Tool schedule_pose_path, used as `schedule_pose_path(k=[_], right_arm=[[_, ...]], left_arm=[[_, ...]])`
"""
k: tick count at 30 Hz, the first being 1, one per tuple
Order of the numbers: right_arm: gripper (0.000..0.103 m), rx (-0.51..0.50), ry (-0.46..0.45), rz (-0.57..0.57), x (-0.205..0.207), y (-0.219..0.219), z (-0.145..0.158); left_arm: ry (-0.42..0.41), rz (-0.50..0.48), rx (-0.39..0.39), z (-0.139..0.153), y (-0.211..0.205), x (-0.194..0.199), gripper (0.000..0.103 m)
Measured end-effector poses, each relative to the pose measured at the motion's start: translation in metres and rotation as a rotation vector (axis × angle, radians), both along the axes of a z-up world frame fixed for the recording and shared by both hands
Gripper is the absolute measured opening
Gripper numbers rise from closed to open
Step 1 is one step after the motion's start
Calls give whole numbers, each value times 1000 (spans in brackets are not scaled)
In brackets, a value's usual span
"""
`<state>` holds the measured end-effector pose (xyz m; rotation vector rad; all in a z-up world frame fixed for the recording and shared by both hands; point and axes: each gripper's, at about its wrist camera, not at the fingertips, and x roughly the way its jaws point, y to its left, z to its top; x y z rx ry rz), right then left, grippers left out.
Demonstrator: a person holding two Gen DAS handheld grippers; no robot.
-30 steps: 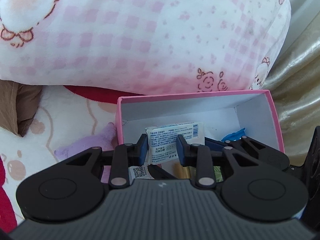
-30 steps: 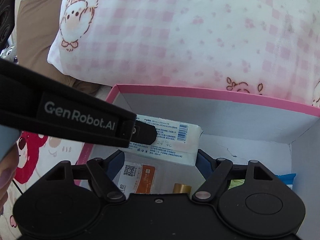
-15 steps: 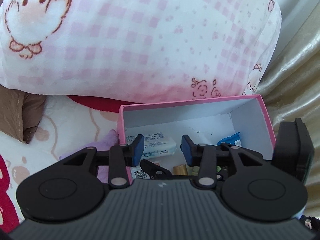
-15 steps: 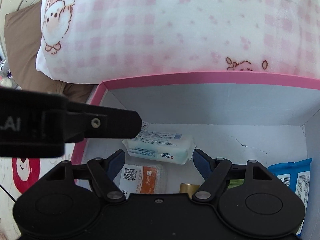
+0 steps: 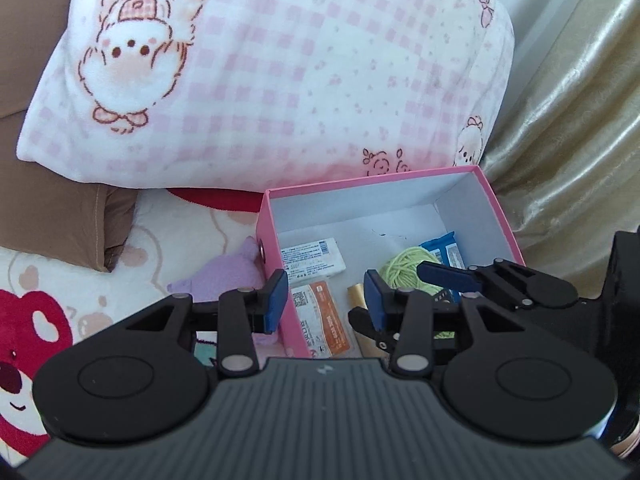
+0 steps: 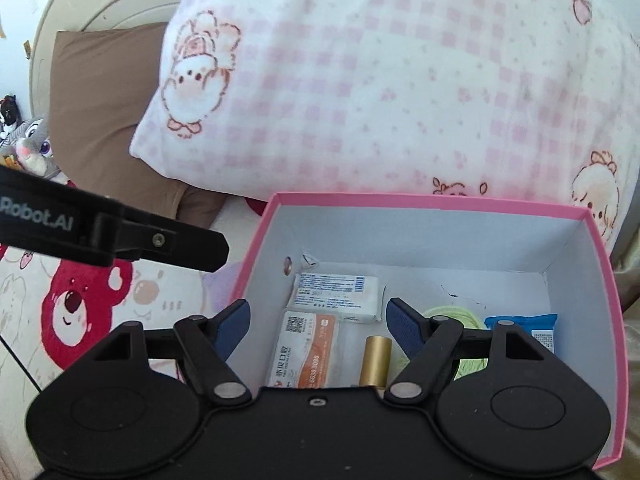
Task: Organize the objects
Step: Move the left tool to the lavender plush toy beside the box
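The left gripper's [image 5: 326, 300] fingers [image 5: 276, 300] stand apart with nothing between the pads; they have just been opening, and the white tissue pack [image 5: 312, 260] now lies free on the floor of the pink box [image 5: 372, 182], in its upper left corner as the left wrist view shows it. The right gripper's [image 6: 316, 326] fingers [image 6: 404, 326] are spread wide and empty too, hanging over the open box in the lower middle of the right wrist view. In that view the tissue pack [image 6: 336, 296] lies flat against the left wall of the box [image 6: 428, 200], its printed label up. Just below it lies an orange and white packet [image 6: 308, 352], touching or nearly touching the pack's lower edge. To the right of the packet stands or lies a gold tube [image 6: 376, 364], partly hidden by the gripper body. Further right is a bundle of light green yarn [image 6: 452, 314], and beside it, at the right wall, a blue packet [image 6: 536, 326]. The box sits on a bed with a red bear blanket [image 6: 76, 312], pushed close to a large pink checked pillow [image 6: 400, 80] that fills the upper part of both views. A brown pillow [image 5: 52, 216] lies at the left, and a lilac plush toy [image 5: 228, 272] rests just outside the box's left wall. A gold curtain [image 5: 568, 120] hangs at the right edge of the left wrist view.
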<state>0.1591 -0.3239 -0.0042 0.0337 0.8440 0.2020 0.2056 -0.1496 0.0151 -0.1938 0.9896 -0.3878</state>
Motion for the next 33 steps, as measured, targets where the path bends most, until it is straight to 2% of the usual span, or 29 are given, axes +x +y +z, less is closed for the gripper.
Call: schedule_pose_path(k=[9, 15, 24, 29, 33], right_arm=[[79, -70, -98, 101, -68, 47, 49], [79, -62, -105, 158, -93, 77, 53], [79, -182, -138, 192, -98, 133, 16], [79, -375, -200, 216, -83, 158, -16], [77, -493, -190, 256, -65, 170, -41]], left_arm=[[4, -9, -24, 23, 46, -41, 47], [1, 31, -36, 20, 77, -61, 52], [-12, 19, -73, -20, 111, -62, 54], [0, 30, -106, -62, 121, -44, 54], [16, 34, -164, -95, 123, -28, 52]])
